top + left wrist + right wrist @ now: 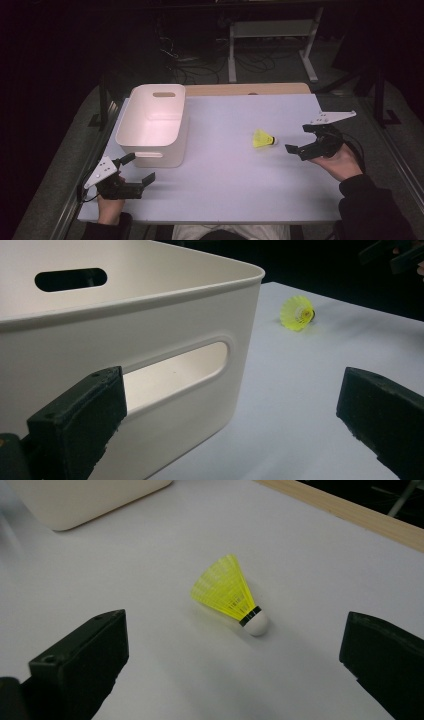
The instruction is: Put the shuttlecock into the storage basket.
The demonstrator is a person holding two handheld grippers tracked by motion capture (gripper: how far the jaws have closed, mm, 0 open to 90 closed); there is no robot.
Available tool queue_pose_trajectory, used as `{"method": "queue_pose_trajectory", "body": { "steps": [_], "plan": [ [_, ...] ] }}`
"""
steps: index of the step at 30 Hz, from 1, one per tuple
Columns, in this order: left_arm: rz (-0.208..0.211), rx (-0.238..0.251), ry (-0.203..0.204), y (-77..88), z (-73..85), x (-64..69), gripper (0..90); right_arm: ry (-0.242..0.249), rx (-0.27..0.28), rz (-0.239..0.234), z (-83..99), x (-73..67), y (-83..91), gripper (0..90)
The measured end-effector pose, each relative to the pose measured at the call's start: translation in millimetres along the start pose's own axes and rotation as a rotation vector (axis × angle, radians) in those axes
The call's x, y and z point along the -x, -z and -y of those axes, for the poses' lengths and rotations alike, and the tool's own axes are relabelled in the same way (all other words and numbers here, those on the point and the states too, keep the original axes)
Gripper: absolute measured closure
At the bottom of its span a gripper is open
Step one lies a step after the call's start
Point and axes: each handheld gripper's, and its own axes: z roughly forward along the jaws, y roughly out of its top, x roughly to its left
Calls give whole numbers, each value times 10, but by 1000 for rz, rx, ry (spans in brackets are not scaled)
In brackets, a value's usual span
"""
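You see a smooth, faintly glossy cream plastic bin [152, 122] on your matt white tabletop [225, 170], edged with pale wood. The shuttlecock [231, 594] has a ribbed yellow plastic skirt and smooth white tip. Your tongs' pads [80, 665] look matt black.

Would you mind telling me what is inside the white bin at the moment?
From the high view the white bin looks empty: its bare floor and walls show. The near wall hides a strip of floor just behind it. The shuttlecock lies outside, on the table.
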Motion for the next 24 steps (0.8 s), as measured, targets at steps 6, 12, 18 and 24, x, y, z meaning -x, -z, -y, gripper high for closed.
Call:
{"method": "queue_pose_trajectory", "body": {
  "steps": [6,12,18,24],
  "plan": [
    [3,2,0,0,0,2,0,4,-12,-5,-74,14,-25,0],
    [1,5,1,2,-1,2,0,17,-22,-8,-170,51,-64,0],
    [0,8,-1,6,-1,1,0,17,-36,-10,-222,81,-98,0],
    [0,-1,0,2,1,1,0,25,-45,-15,-274,115,-141,0]
  ]
}}
